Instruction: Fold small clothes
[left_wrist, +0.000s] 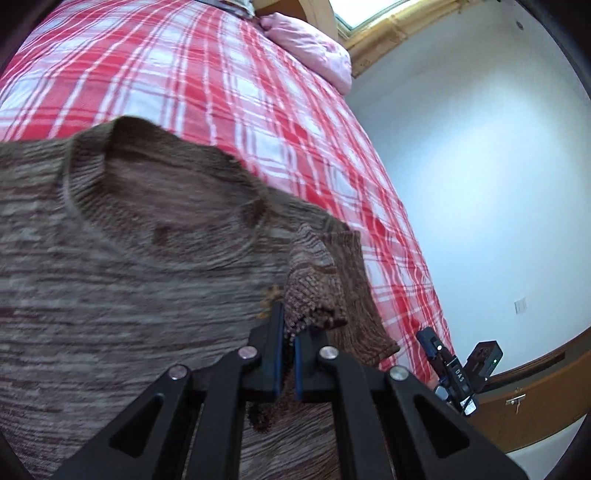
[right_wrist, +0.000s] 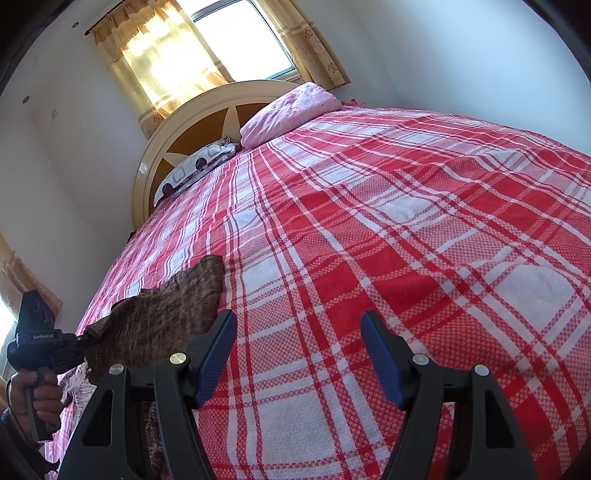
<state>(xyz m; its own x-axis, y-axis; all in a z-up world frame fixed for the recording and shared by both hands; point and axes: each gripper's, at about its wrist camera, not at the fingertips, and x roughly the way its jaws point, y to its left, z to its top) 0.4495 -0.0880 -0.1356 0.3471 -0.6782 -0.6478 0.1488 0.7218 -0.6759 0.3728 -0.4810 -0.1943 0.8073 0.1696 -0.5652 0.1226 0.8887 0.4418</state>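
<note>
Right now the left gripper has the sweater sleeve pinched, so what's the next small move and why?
Probably carry the sleeve inward over the sweater body and lay it flat. The left gripper is shut on it, the sleeve is lifted off the bedspread, and the right gripper hangs open, holding nothing.

Red-and-white plaid bedspread (right_wrist: 369, 240), pink pillow (right_wrist: 291, 110), patterned pillow (right_wrist: 195, 166), cream headboard (right_wrist: 207, 107), yellow curtains (right_wrist: 155, 55), sunlit window (right_wrist: 243, 40)
</note>
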